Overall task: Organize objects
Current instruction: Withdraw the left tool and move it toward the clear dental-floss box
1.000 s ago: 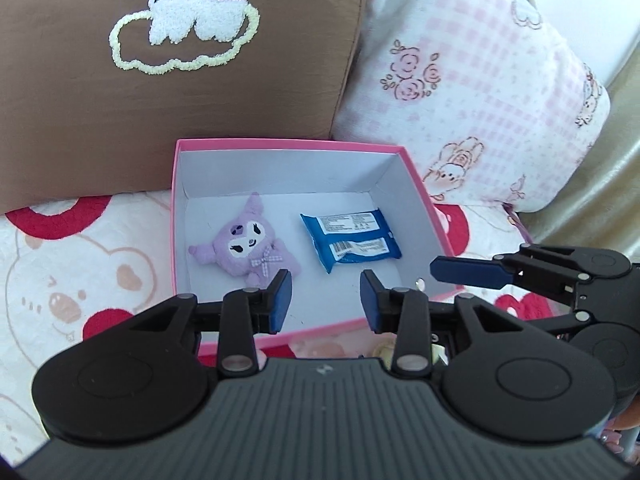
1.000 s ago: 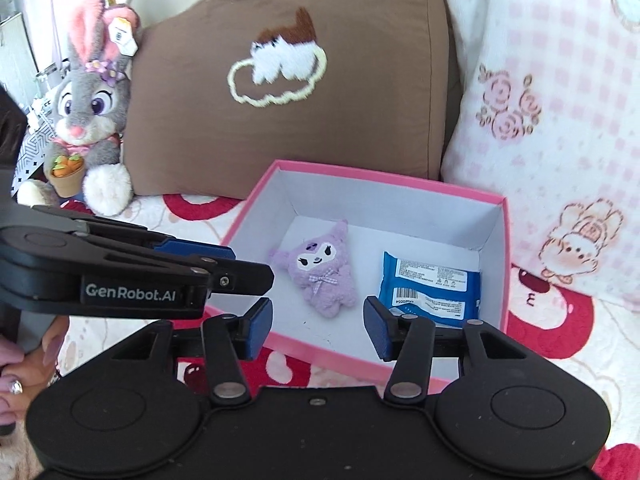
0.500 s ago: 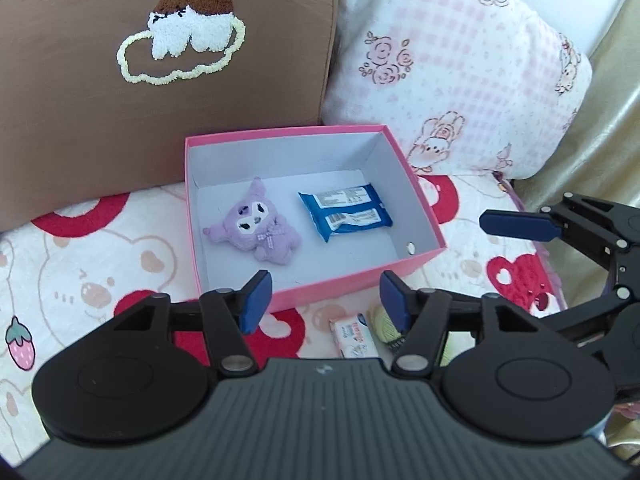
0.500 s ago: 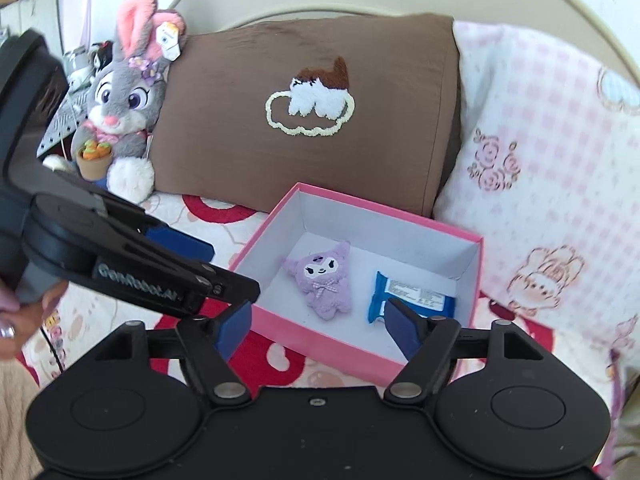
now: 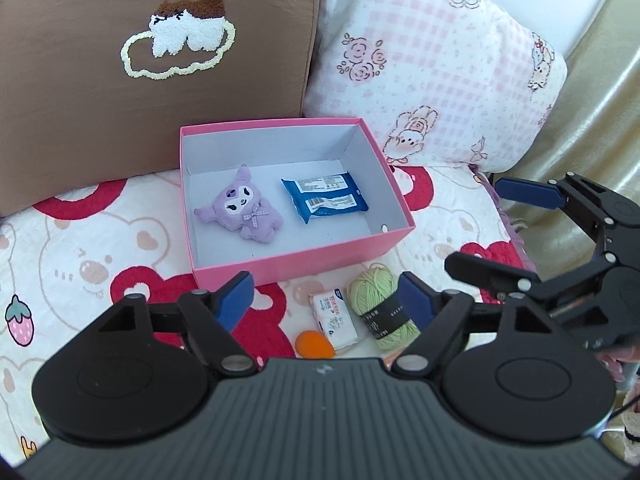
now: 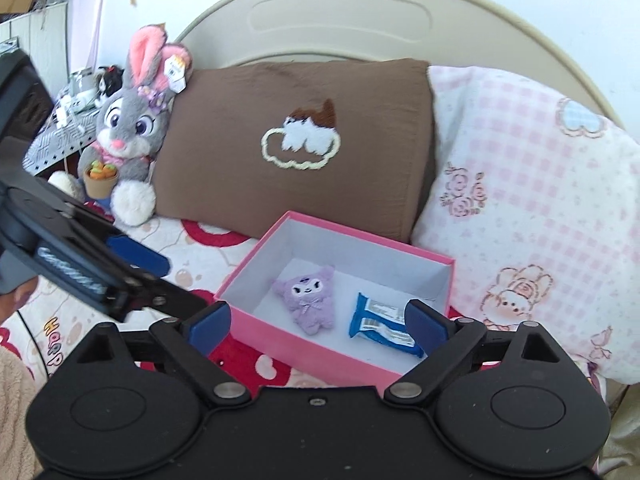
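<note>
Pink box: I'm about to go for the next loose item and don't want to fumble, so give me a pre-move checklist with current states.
1. Pink box has free floor space: ok; purple plush and blue packet leave room.
2. Left claw empty: ok, jaws opening, nothing between them.
3. Right claw empty: ok, jaws opening, nothing between them.
4. Loose items in sight: ok; green yarn, white packet, orange piece lie in front of the box.
5. Orange piece fully visible: not ok, partly hidden.
</note>
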{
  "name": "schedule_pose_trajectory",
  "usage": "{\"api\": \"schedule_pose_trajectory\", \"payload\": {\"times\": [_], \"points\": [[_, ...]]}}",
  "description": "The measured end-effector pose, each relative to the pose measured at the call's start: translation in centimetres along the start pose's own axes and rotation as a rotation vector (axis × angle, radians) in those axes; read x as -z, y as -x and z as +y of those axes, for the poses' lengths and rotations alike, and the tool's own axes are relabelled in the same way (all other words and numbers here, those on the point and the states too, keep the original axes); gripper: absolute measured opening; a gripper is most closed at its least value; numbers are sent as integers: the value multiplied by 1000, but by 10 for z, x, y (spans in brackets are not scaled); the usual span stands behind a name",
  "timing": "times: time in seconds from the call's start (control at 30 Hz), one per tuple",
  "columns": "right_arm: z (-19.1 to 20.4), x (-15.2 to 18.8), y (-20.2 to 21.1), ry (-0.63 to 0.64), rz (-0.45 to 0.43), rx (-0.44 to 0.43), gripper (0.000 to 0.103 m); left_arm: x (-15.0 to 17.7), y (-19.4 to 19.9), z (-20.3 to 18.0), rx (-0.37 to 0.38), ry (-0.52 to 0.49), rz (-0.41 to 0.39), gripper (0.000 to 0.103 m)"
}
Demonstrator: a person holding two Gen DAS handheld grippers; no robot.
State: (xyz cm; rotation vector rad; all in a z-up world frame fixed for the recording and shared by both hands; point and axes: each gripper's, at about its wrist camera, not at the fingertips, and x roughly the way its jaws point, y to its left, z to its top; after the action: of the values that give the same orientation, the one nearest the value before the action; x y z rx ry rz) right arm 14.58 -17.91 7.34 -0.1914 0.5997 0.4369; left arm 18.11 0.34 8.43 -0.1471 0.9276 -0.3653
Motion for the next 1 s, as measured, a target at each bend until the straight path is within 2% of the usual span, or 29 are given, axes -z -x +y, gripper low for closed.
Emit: {"api": "schedule_pose_trajectory", "payload": {"times": [0.13, 0.27, 0.37, 0.5, 0.73, 0.87, 1.0], "points": [[-18, 8, 10, -91, -47, -61, 96, 6, 3, -4, -1, -1, 12, 88], [-27, 15, 14, -156, -15, -77, 96, 12, 4, -10, 21, -5, 19, 100], [-28, 22, 18, -163, 16, -90, 96, 17, 3, -12, 54, 4, 35, 102], [-25, 33, 19, -154, 92, -90, 99, 26, 1, -14, 78, 22, 38, 102], [-13, 57, 22, -116, 181, -108, 99, 41, 0, -26, 55, -28, 14, 102], [-7, 74, 18, -117, 228, -140, 99, 50, -9, -30, 47, -56, 30, 102], [0, 96, 8, -127, 279, -140, 99, 61, -29, -26, 67, -2, 81, 102]]}}
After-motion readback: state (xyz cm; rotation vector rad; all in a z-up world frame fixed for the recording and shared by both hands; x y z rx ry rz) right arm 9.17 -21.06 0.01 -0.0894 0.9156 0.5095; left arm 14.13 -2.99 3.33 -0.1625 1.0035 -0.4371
